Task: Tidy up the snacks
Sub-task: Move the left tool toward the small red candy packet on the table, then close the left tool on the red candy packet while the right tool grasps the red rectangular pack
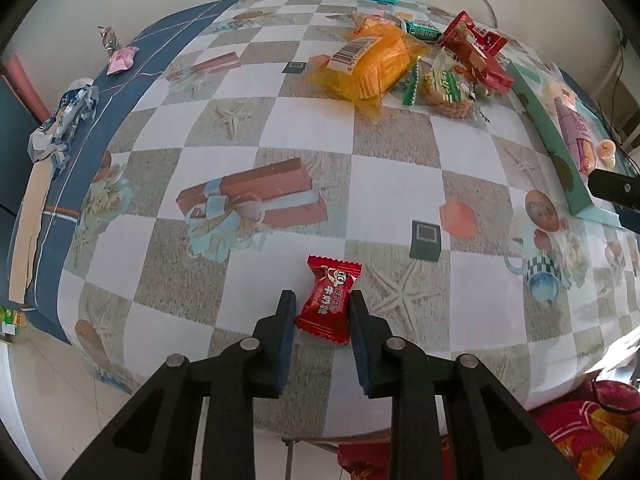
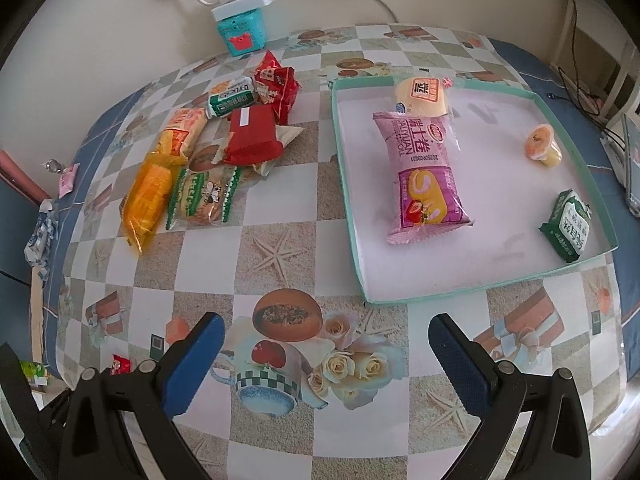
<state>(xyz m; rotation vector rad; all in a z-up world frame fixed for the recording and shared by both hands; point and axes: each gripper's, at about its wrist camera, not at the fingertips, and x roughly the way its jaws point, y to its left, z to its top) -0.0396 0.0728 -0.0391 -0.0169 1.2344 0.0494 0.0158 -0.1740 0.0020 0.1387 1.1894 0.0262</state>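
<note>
A small red candy (image 1: 329, 299) lies on the checked tablecloth between the fingers of my left gripper (image 1: 322, 303); the jaws are partly closed around it, the right pad touching it, a small gap on the left. The candy also shows in the right wrist view (image 2: 120, 363). My right gripper (image 2: 326, 330) is wide open and empty above the table's near edge. A teal tray (image 2: 348, 184) holds a pink roll pack (image 2: 422, 176), a yellow cake (image 2: 420, 96), a jelly cup (image 2: 543, 146) and a green packet (image 2: 567, 226). A pile of snacks (image 2: 208, 156) lies left of the tray.
A teal box (image 2: 240, 34) with a power strip on it stands at the back by the wall. A pink candy (image 1: 122, 58) and a blue-white wrapper (image 1: 66, 120) lie on the blue table border at the left. The tray's side (image 1: 548, 132) shows at right.
</note>
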